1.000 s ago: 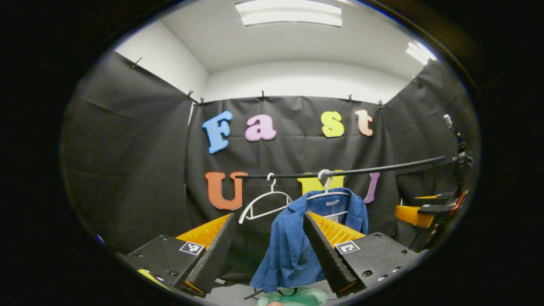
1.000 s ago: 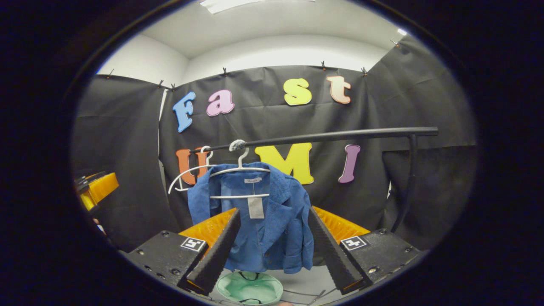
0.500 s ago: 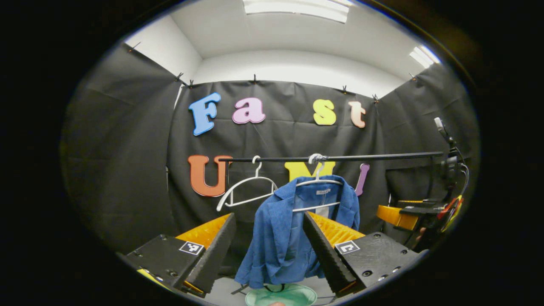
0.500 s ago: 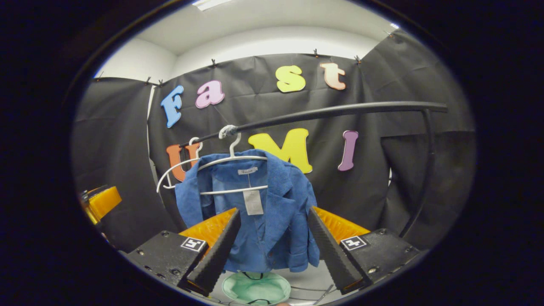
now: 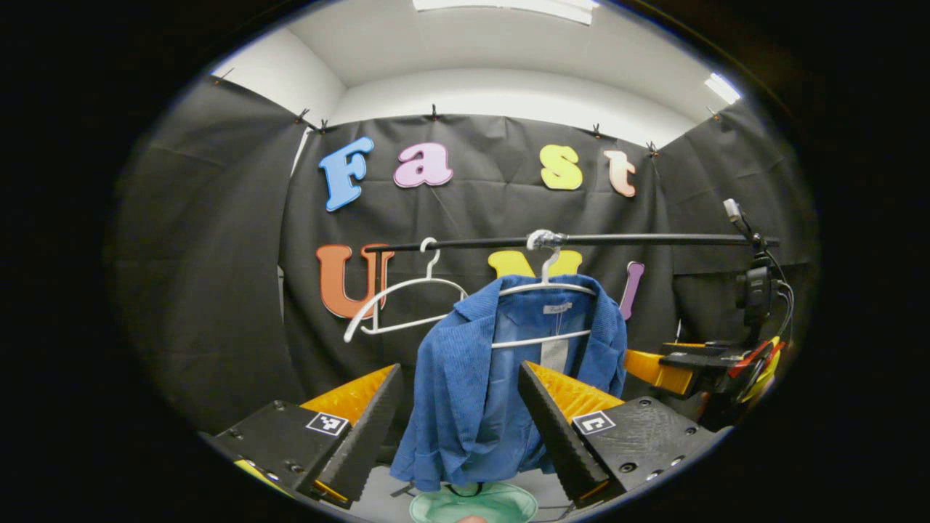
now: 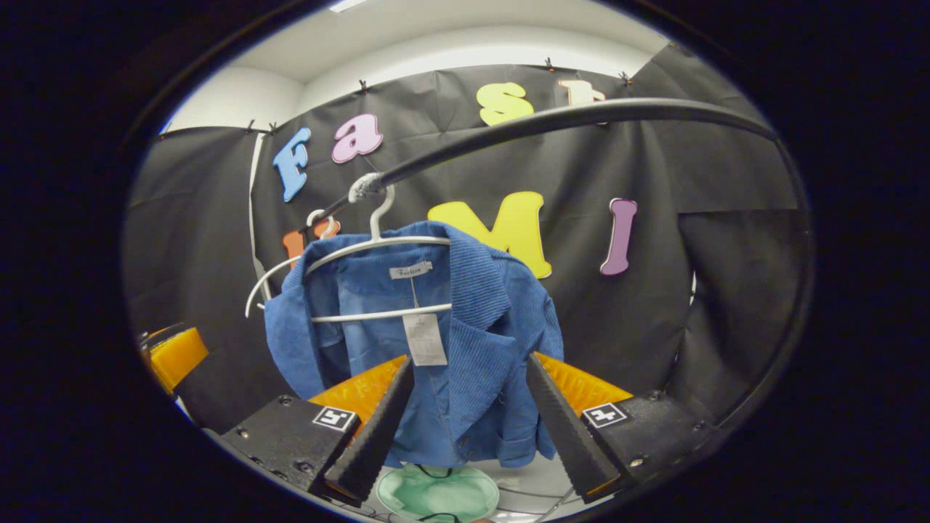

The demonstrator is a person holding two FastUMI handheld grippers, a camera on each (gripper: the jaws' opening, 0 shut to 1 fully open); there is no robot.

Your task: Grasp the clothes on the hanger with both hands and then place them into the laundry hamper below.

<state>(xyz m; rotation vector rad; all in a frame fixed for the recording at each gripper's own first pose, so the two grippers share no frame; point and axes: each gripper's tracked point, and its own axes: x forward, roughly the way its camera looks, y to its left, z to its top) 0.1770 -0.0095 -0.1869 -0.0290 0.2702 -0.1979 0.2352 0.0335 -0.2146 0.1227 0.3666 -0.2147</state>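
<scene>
While hung, blue jacket (image 6: 465,349) drapes unbuttoned | both jaws wide apart, empty

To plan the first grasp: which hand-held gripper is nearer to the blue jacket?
Right. The blue jacket hangs close, straight ahead of it. The left faces it from farther back.

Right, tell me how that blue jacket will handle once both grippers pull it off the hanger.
The blue jacket hangs in soft folds, so it will probably go floppy and sag between the grips. Its open front and lapels may slide apart. It drapes over a thin white hanger, which looks light and may swing or lift with the pull.
</scene>
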